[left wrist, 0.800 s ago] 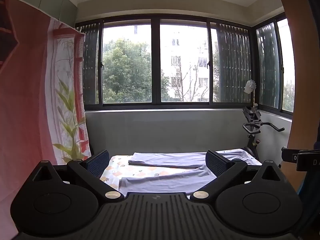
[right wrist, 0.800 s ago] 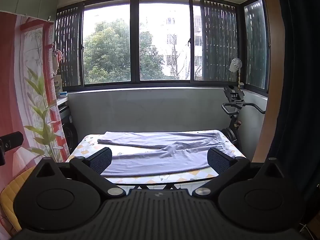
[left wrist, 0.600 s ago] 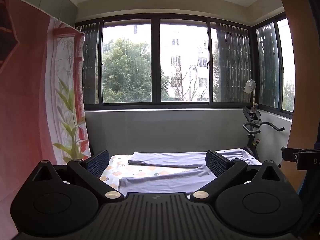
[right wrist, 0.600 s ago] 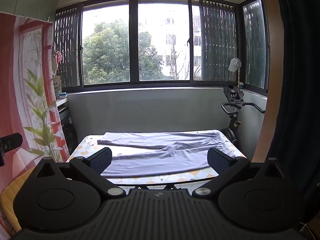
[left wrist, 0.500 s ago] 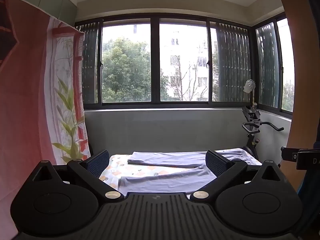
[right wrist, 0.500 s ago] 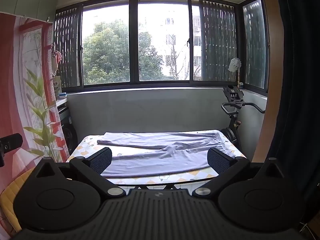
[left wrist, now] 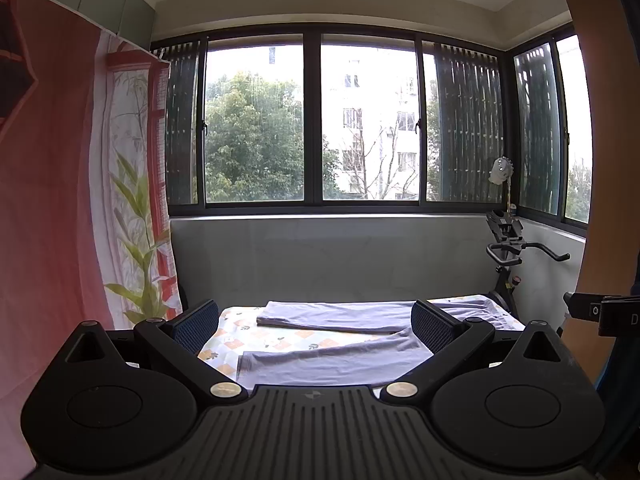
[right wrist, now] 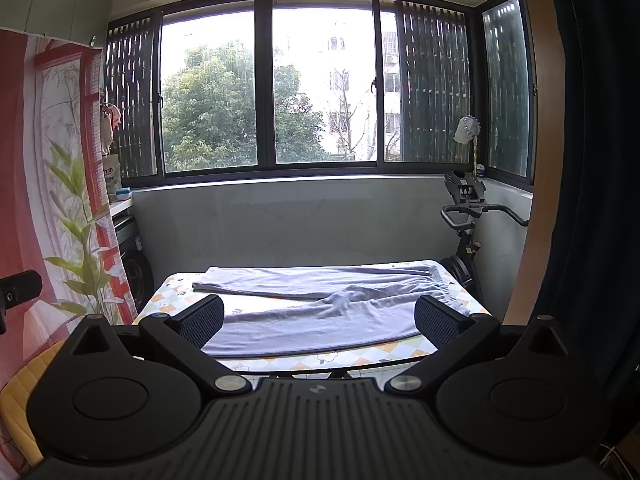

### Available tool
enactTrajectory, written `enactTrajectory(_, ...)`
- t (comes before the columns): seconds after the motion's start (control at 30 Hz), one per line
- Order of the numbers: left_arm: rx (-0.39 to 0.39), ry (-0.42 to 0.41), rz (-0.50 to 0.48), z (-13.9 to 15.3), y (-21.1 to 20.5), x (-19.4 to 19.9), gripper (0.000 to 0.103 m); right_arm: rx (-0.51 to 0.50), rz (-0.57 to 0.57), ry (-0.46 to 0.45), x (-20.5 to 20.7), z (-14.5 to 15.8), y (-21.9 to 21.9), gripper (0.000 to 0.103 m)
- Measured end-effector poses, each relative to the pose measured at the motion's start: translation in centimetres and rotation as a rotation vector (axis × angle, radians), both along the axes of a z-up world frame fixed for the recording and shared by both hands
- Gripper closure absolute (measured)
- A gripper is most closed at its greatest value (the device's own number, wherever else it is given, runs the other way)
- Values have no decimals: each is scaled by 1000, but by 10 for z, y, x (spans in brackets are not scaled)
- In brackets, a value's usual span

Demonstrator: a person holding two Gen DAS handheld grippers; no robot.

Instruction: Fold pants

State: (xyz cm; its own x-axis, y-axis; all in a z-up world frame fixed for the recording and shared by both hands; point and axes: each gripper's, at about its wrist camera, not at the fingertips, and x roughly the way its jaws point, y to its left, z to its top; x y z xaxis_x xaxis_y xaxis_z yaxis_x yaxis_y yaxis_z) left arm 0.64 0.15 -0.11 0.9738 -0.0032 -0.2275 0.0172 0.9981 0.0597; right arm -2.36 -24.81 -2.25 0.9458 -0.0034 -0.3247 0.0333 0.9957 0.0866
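Pants (right wrist: 320, 300) lie unmoved on the table (right wrist: 400, 350); both claws stay spread, empty.

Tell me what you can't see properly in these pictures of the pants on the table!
- Pants: in the left wrist view, the left gripper body covers the near leg's lower edge, and one finger covers part of the waist end.
- Table: its legs and the floor are behind the right gripper in the right wrist view.
- Exercise bike: its lower half sits behind the table.
- The person holding the grippers: outside both views.
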Motion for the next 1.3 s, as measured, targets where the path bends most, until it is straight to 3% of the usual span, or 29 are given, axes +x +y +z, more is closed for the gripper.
enactTrajectory(1.3,-11,-9,-4,1,2,-4,0,1,-17,-17,-10,2,6,0)
